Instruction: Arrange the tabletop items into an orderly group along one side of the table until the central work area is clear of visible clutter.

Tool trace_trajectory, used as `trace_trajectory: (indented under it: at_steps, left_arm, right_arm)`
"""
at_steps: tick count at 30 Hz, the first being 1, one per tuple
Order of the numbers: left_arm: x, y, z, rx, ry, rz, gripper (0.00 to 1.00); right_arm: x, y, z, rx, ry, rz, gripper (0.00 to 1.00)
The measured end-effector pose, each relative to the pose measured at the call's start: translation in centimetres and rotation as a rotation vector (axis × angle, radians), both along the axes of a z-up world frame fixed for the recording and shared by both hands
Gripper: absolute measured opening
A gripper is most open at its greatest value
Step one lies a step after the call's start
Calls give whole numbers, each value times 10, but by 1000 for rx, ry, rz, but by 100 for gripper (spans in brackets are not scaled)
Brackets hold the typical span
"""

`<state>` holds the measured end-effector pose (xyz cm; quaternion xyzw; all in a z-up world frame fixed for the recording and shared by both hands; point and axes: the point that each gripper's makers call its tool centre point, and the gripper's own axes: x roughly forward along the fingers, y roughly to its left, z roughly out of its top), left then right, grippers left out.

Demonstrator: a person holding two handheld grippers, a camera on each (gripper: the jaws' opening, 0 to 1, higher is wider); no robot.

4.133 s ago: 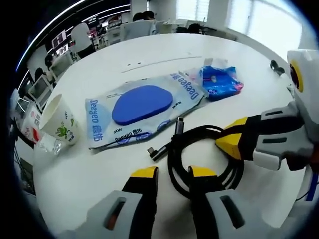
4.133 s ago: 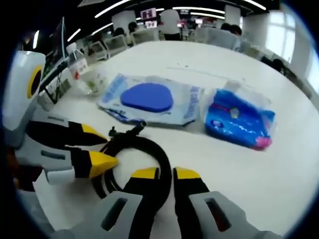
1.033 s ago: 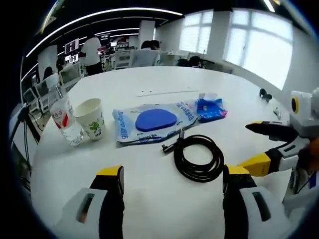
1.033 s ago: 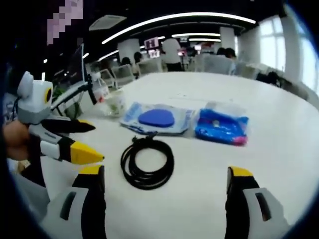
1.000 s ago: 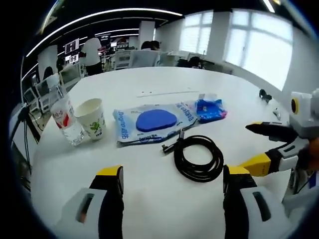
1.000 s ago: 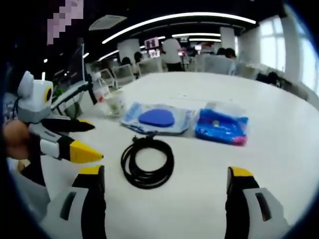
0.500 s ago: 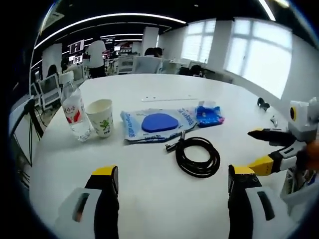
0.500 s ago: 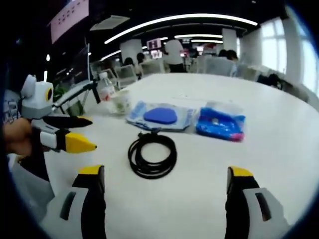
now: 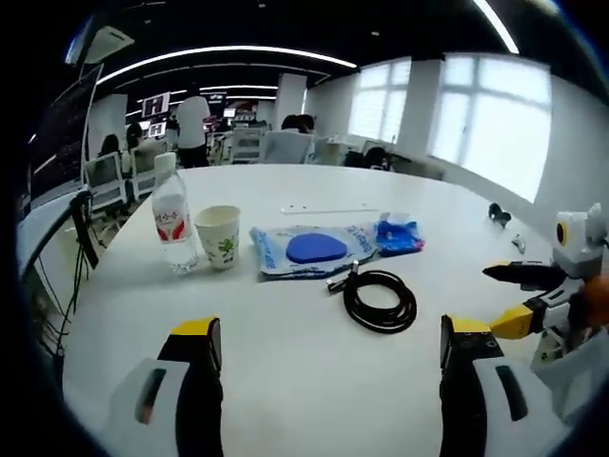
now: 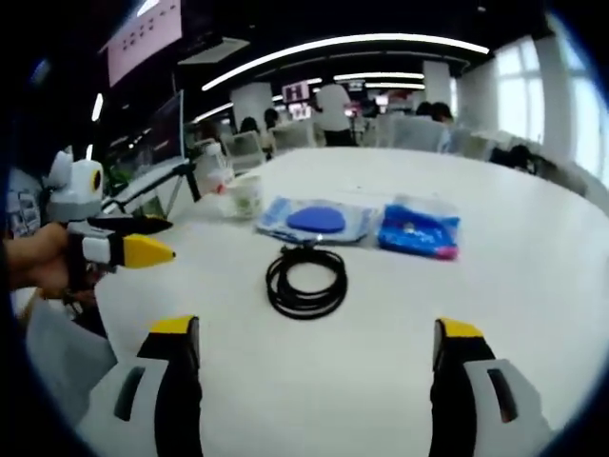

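Both the left tongs (image 9: 324,347) and the right tongs (image 10: 309,347) stand spread wide, grasping nothing. The coiled black cable (image 9: 380,301) lies on the white worktop (image 9: 285,352) ahead of them, near the blue pouches (image 10: 319,220).

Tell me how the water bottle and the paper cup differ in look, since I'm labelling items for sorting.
The water bottle is clear plastic with a red label and a cap; the paper cup is opaque white with a green print and an open top. The water bottle stands taller and slimmer; the paper cup is shorter and widens toward its rim. Both stand upright, side by side on the white table.
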<state>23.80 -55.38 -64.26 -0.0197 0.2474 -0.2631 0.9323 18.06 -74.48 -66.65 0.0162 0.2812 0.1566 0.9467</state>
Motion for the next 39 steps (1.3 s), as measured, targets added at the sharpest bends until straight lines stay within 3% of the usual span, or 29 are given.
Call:
trace_trajectory:
  at_steps: [15, 24, 39]
  left_arm:
    - [-25, 15, 24, -30, -118, -11, 97]
    - [-41, 15, 36, -10, -185, -59, 98]
    - [-59, 18, 39, 12, -213, -72, 97]
  right_arm:
    - [-22, 11, 40, -7, -148, -10, 100]
    - [-33, 2, 57, -14, -208, -33, 100]
    - [-44, 0, 61, -32, -225, -43, 100]
